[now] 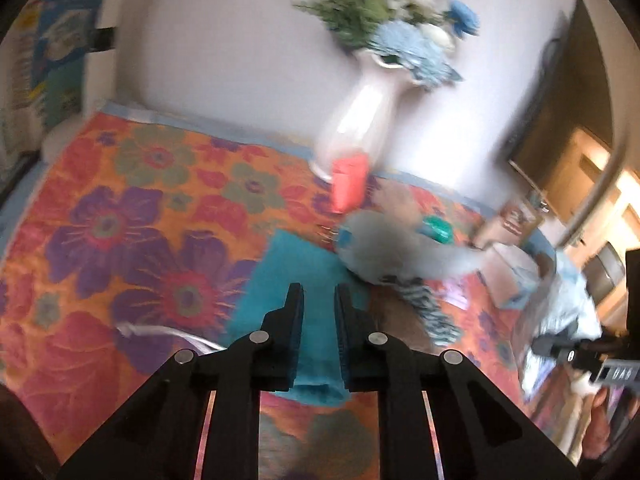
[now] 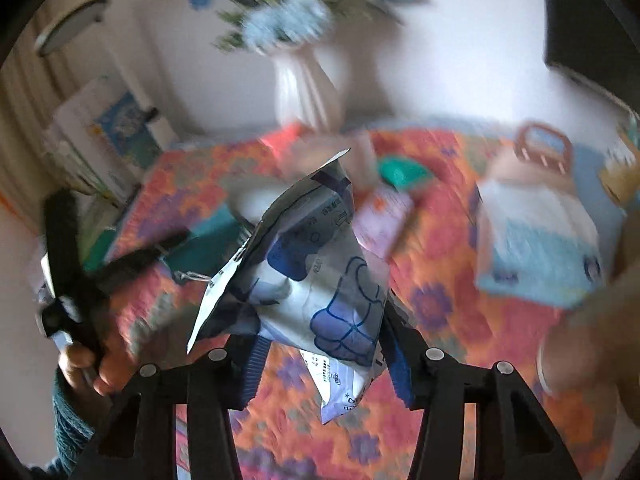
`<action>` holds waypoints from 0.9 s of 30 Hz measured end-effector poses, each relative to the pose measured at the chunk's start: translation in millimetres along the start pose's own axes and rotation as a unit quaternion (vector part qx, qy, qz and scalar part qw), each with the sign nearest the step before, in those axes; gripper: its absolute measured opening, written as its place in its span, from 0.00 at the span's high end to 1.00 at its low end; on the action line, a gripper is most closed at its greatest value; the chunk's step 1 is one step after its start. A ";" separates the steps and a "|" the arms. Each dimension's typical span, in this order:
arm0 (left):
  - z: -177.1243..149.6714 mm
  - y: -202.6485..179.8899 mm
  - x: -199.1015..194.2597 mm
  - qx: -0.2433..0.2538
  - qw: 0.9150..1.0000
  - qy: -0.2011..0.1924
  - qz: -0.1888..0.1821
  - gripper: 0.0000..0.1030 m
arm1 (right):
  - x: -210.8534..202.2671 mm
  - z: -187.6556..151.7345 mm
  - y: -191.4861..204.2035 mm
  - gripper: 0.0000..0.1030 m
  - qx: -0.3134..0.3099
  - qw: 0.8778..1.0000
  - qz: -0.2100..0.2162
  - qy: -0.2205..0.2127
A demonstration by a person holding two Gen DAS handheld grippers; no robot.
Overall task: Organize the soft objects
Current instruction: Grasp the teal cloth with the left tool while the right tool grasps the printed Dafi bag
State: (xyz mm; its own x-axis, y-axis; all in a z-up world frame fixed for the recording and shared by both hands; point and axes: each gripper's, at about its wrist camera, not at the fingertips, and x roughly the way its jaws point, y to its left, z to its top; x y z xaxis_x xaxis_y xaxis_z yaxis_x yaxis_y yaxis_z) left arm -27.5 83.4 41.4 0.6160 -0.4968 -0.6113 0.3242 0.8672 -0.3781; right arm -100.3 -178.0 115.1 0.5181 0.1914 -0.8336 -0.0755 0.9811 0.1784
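Observation:
My left gripper (image 1: 319,300) hovers over a folded teal cloth (image 1: 298,280) on the flowered tablecloth; its jaws stand slightly apart with nothing between them. A grey plush toy (image 1: 384,248) lies just beyond the cloth. My right gripper (image 2: 320,340) is shut on a white and blue soft plastic pack (image 2: 316,264) and holds it above the table. That pack also shows at the right edge of the left wrist view (image 1: 560,304). The left gripper appears in the right wrist view (image 2: 80,280), held by a hand.
A white vase with blue flowers (image 1: 360,120) stands at the table's back edge, an orange-red cup (image 1: 348,184) in front of it. A teal object (image 1: 436,230), a tissue box (image 1: 516,276), a light blue bag with a brown handle (image 2: 536,236) and a purple packet (image 2: 384,220) lie on the right.

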 end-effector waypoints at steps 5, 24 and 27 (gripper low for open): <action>0.2 1.5 8.7 -0.001 0.999 0.021 0.030 0.58 | 34.5 -7.9 -4.2 0.47 0.010 0.999 -0.023 0.043; -4.0 -11.0 36.5 0.047 0.991 0.097 0.081 0.01 | 74.2 -24.3 -13.5 0.08 -0.052 0.998 -0.019 -0.005; -8.3 -21.0 44.2 0.075 0.985 0.104 0.115 0.01 | 75.6 -25.5 -9.9 0.04 -0.060 0.998 -0.022 -0.002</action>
State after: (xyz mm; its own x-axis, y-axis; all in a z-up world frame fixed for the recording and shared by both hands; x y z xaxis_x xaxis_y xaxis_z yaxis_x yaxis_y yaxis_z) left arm -13.0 43.0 16.6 0.5294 -0.2702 -0.8042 0.3065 0.9448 -0.1156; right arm -82.2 -172.4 37.0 0.5270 0.1474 -0.8370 -0.1543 0.9851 0.0764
